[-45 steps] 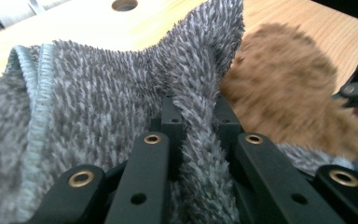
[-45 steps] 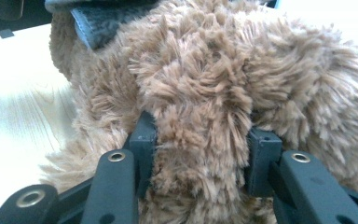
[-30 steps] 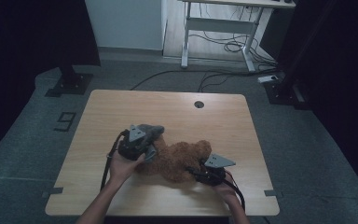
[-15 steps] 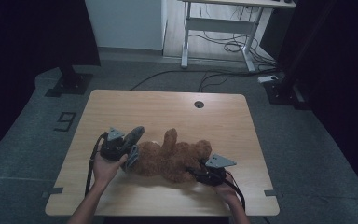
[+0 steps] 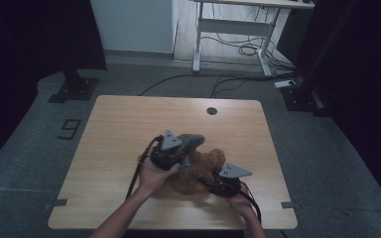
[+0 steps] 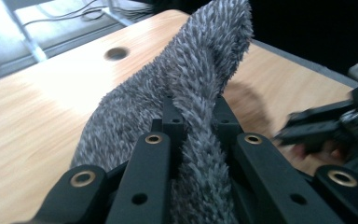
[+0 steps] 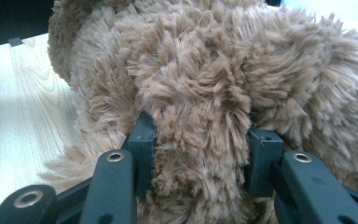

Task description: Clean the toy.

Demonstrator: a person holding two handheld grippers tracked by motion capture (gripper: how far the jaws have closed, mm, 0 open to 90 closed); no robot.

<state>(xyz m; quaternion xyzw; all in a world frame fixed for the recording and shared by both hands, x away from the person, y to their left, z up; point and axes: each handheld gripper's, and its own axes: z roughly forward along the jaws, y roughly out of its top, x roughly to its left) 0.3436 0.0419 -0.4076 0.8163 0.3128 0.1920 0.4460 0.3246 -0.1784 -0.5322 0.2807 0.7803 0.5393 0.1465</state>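
The jaws of the left gripper (image 6: 193, 112) are clenched hard on a fold of grey shaggy cloth (image 6: 186, 88), the pile squeezed thin between the two black fingers (image 6: 172, 116) and spilling out above and to either side of them. Pinching a narrow fold rather than the bulk looks deliberate: it gives a firm hold on something limp, so the cloth can be lifted and drawn along without slipping. In the high view this gripper (image 5: 171, 153) sits over the brown plush toy (image 5: 203, 168), the cloth hanging off its tip across the toy's upper part, which suggests the cloth is being laid over or pulled off the toy; which of the two I cannot tell.

Across the toy, the right gripper (image 7: 198, 140) grasps a thick tuft or limb of the plush (image 7: 200, 102), which bulges between its jaws and swells out beyond them. The jaws stand part-way apart because the fur fills the gap. That hold probably serves to anchor the toy against the wooden table (image 5: 129, 119), so it stays put while the other hand works the cloth.
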